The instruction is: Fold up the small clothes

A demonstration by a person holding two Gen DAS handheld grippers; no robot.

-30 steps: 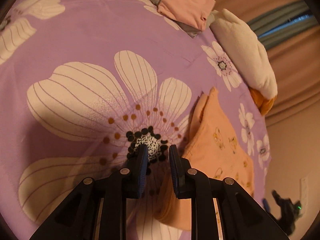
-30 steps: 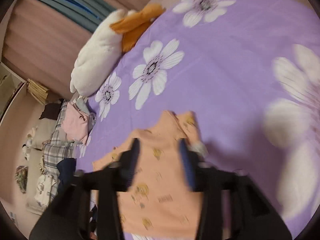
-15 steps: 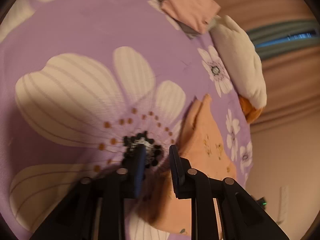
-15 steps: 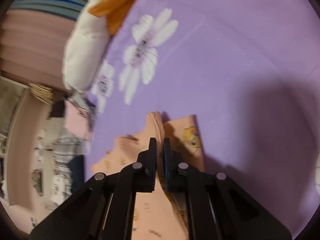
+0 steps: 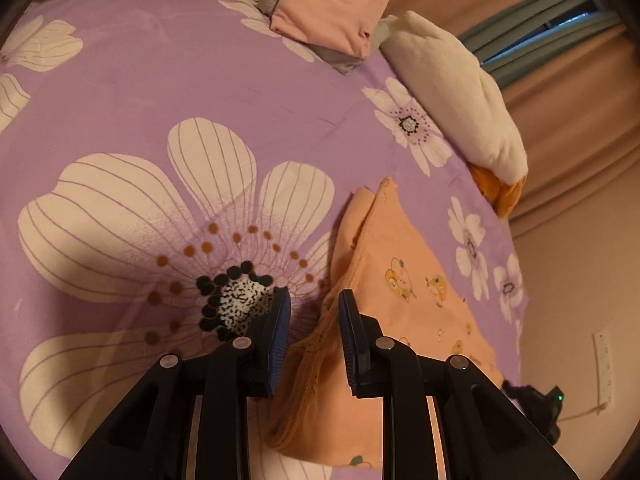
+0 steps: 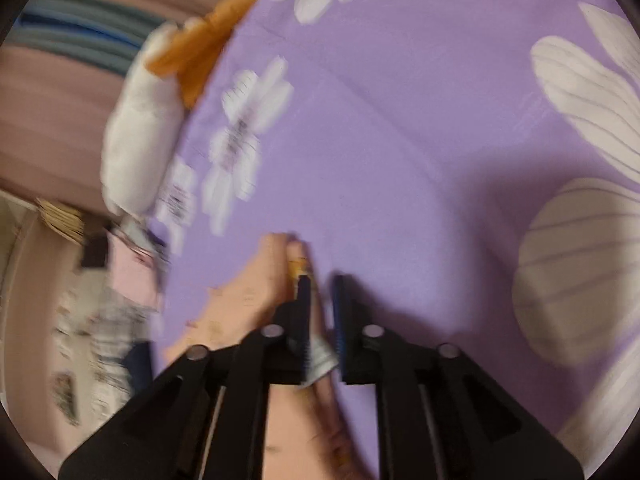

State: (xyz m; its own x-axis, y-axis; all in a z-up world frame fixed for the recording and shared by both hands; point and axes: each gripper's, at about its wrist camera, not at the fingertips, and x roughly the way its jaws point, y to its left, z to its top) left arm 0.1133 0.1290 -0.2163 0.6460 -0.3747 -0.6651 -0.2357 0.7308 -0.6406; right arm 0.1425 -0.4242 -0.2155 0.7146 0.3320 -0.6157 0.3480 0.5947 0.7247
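A small orange garment with cartoon prints (image 5: 404,292) lies on the purple flowered bedspread (image 5: 140,92), one side folded over. My left gripper (image 5: 313,312) is open, its jaws on either side of the garment's near left edge, not closed on it. In the blurred right wrist view, my right gripper (image 6: 322,300) stands slightly open at the garment's (image 6: 256,300) right edge. A white label (image 6: 318,360) shows between its jaws; the cloth lies beside and under the left finger.
A white and orange plush toy (image 5: 460,92) lies along the bed's far edge by the curtains. A folded pink garment (image 5: 328,4) sits on grey cloth at the far end. More clothes pile beside the bed (image 6: 100,340).
My right gripper was shut on the garment's edge half a second ago; its jaws have parted and it has moved. My left gripper has opened a little wider at the garment's left edge.
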